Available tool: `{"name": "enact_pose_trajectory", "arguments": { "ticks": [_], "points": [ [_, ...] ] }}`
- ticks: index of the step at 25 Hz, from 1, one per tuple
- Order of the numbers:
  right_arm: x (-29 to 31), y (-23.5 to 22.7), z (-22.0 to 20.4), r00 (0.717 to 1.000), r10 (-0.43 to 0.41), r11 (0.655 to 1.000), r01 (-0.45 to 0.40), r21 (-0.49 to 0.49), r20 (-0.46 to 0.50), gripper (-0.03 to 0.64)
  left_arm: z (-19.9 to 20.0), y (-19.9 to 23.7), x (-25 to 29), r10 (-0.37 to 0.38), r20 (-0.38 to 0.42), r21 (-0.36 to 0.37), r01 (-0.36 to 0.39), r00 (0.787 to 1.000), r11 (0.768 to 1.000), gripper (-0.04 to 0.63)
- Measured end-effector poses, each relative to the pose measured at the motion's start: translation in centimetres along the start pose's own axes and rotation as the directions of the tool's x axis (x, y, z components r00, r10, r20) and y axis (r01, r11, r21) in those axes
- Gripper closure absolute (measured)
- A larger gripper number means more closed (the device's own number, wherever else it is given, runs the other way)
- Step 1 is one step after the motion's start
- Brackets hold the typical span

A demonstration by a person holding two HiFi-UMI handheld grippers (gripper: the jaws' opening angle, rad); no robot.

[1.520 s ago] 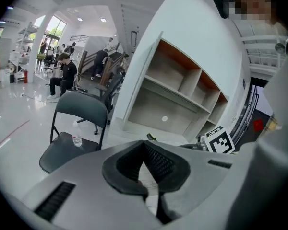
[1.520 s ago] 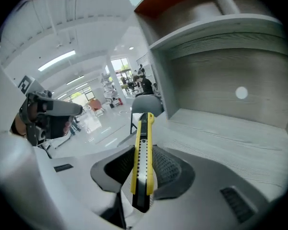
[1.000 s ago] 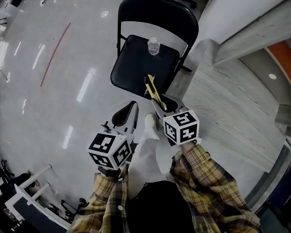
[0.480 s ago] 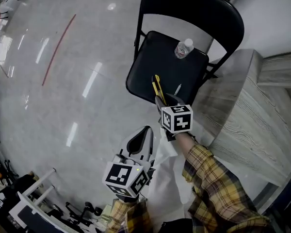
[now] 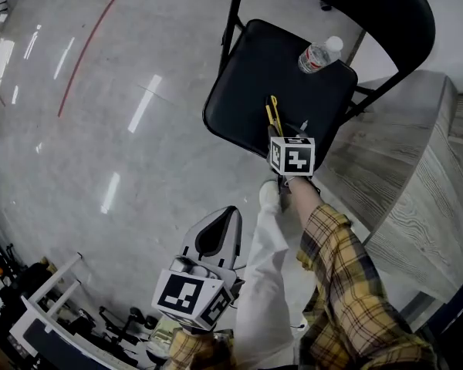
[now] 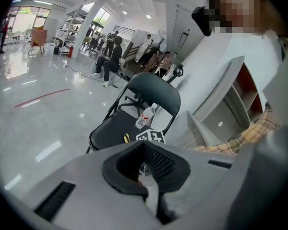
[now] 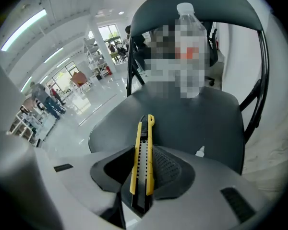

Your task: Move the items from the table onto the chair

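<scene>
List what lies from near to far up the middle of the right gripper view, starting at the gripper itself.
right gripper → yellow utility knife clamped between its jaws → chair seat → water bottle standing on the seat → chair backrest

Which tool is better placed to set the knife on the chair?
Right. The right tool grips the yellow knife directly over the chair seat. The left tool is shut, empty, and hangs back over the floor.
</scene>
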State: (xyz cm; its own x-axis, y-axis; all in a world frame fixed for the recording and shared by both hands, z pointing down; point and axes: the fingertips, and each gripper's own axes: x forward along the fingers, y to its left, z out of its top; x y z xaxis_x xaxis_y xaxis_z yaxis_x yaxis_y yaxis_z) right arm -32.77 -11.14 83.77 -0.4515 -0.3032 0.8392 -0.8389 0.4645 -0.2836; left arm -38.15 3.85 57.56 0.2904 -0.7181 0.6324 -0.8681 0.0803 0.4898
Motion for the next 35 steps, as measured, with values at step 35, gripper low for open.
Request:
{"name": "enact_pose_trajectory", "arguments": {
  "ticks": [35],
  "points": [
    [-49.4, 9.7, 9.0, 0.716, 0.468, 0.819, -0.571, 0.05, 0.518, 0.591, 17.5, -29.0, -10.6, -0.292, 0.22, 0.354, 0.203, 0.931, 0.913, 0.592]
  ]
}}
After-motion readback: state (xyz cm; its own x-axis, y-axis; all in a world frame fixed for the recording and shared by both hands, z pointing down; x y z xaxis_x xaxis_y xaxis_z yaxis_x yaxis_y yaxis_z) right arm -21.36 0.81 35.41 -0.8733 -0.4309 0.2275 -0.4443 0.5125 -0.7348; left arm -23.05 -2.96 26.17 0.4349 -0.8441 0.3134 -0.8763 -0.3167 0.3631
